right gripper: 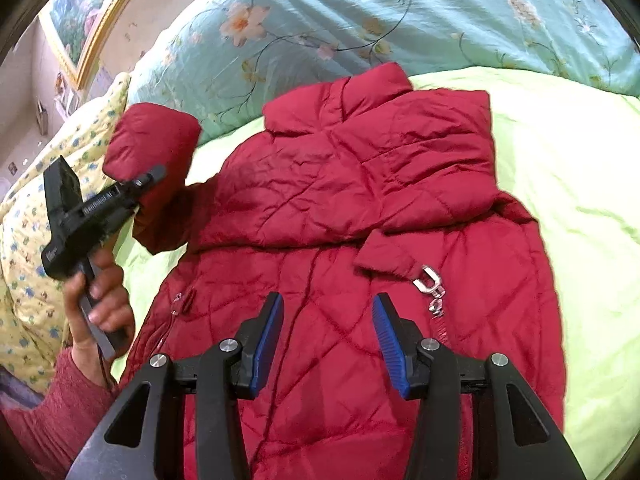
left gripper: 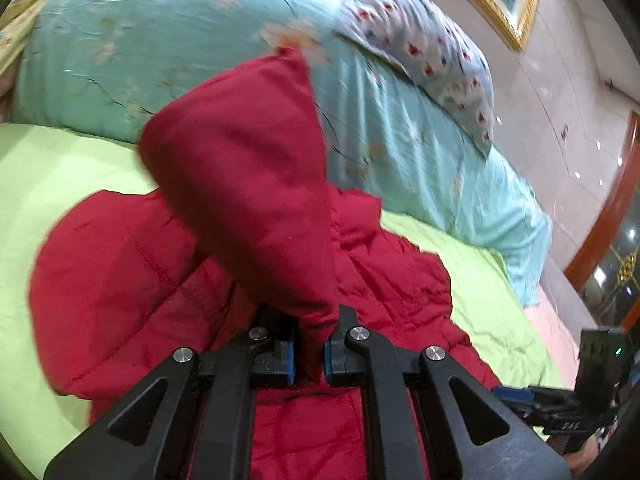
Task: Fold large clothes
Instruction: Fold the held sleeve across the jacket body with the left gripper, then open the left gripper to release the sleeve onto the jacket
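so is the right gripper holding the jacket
No, the right gripper is open above the jacket, with nothing between its fingers.

A light green sheet (right gripper: 560, 168) covers the bed, wrinkled on its bare parts. Along its far edge lies a turquoise quilt (left gripper: 132, 52) printed with flowers and thin branches, and on that quilt rests a pale blue pillow (left gripper: 424, 44) with small red and blue marks. A yellow flowered blanket (right gripper: 24, 240) lies beside the quilt, and a gold-framed painting (right gripper: 84, 12) hangs on the wall behind.

Both wrist views close, facing headboard-ward over bed; share red jacket (left gripper: 120, 280) (right gripper: 360, 200).
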Tool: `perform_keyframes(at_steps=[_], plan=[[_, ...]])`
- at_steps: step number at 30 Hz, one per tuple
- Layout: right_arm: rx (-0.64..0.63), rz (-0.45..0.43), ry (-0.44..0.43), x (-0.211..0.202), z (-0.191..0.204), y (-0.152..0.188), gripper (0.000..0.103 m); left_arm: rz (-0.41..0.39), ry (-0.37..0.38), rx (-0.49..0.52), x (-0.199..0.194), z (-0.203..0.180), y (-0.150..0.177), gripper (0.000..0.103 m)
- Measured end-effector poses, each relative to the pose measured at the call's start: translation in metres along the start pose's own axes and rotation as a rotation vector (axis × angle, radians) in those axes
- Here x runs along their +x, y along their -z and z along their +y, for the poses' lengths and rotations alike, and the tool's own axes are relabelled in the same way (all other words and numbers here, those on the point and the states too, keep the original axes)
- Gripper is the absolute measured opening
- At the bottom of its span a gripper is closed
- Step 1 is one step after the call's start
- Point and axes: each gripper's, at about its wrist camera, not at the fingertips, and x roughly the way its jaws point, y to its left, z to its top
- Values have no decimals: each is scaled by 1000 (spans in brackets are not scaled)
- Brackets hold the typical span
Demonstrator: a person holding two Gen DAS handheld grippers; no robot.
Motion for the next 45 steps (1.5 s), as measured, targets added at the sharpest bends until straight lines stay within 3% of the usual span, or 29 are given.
perform_keyframes(at_steps=[14, 22, 26, 36, 42, 45], plan=[[80, -50, 1, -10, -42, -22, 49, 107, 34, 141, 60, -68, 30, 7], [161, -70, -32, -4, -64, -41, 50, 189, -23, 235, 98, -91, 57, 7], [192, -76, -85, 8, -69, -60, 61, 208, -29, 248, 101, -93, 66, 7], [326, 9, -279, 79, -73, -107, 62, 209, -76, 302, 104, -103, 70, 8], [431, 45, -358, 95, -83, -108, 62, 212, -91, 324, 105, -106, 74, 8], [455, 11, -374, 87, -89, -109, 62, 210, -98, 334, 106, -109, 75, 8]])
